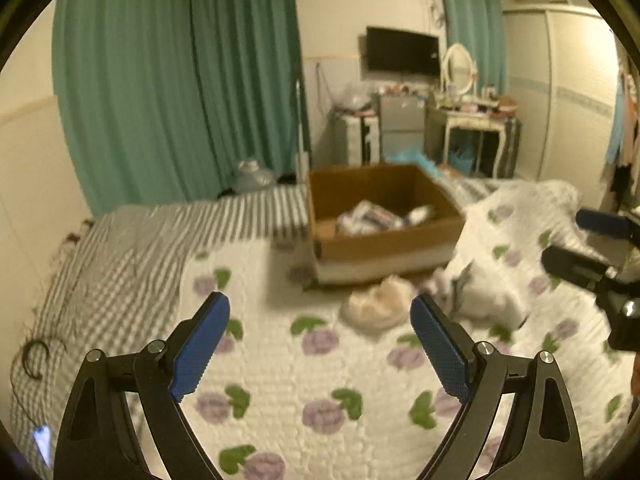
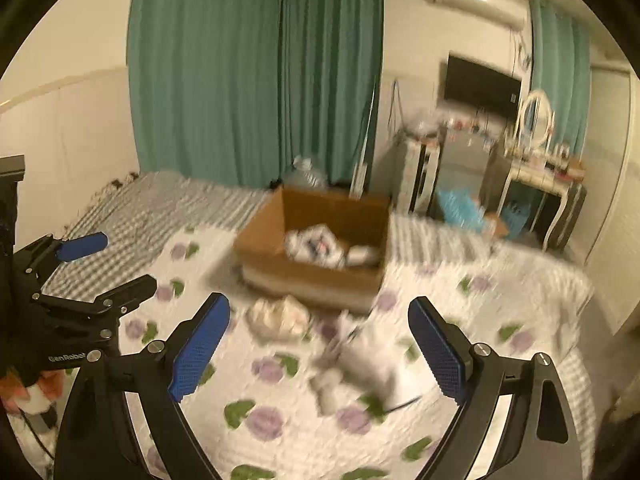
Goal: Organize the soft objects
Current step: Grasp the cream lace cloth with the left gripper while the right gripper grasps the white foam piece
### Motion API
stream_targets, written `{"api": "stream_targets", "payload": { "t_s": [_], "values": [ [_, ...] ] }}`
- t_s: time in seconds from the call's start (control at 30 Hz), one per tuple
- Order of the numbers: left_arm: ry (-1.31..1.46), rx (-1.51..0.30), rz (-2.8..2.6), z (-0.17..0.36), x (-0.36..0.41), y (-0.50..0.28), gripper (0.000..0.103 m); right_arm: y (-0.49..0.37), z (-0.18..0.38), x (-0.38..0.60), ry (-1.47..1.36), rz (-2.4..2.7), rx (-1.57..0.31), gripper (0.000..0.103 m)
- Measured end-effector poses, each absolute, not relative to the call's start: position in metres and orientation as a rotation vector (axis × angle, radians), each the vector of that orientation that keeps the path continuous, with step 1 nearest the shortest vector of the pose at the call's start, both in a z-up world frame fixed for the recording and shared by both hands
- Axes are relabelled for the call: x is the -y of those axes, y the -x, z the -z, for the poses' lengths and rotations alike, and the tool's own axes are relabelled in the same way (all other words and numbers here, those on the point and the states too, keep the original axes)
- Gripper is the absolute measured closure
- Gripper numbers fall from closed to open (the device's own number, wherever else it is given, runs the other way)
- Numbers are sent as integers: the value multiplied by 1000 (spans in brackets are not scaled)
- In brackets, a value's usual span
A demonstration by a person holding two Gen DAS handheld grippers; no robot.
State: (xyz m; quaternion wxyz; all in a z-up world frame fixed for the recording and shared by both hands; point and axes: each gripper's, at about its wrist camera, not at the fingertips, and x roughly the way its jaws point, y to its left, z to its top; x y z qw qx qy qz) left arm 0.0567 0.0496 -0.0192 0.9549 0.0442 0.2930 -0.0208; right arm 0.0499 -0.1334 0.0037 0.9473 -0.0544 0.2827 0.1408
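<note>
Where curtains hang — floral quilt

Dim warm-yellow indoor light, heavy motion blur esp. right wrist view, fisheye bending + black vignette at edges.

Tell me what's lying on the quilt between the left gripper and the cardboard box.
A crumpled cream-coloured soft item lies on the floral quilt between the open left gripper and the cardboard box, just short of the box. The left wrist view shows it.
</note>
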Motion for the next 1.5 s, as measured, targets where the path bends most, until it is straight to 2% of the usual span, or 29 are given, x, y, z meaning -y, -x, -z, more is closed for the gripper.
{"api": "stream_targets", "payload": {
  "t_s": [0.27,0.4,0.67,0.7,0.77,0.8,1.27,1.3,1.33,1.5],
  "values": [
    [-107,-725,104,102,-40,-80,10,-93,126,130,-11,-229,-834,12],
    [-97,-815,139,129,-38,-94,10,-114,154,143,-74,-165,-901,14],
    [-148,-821,173,138,-25,-123,10,-147,188,139,-126,-142,-989,44],
    [-155,-823,170,139,-23,-128,10,-151,190,137,-116,-141,-992,50],
    [-168,-833,162,143,-20,-140,10,-157,191,135,-87,-116,-981,68],
    [-165,-840,170,144,-18,-145,10,-158,190,135,-90,-114,-972,73],
    [-141,-859,276,162,14,-198,12,-160,176,157,-168,-114,-951,74],
    [-142,-853,279,162,15,-199,13,-160,176,159,-171,-113,-951,74],
    [-139,-850,282,162,16,-200,25,-161,176,160,-176,-113,-951,74],
    [-120,-870,295,161,13,-201,66,-160,176,161,-176,-115,-950,74]
  ]
}}
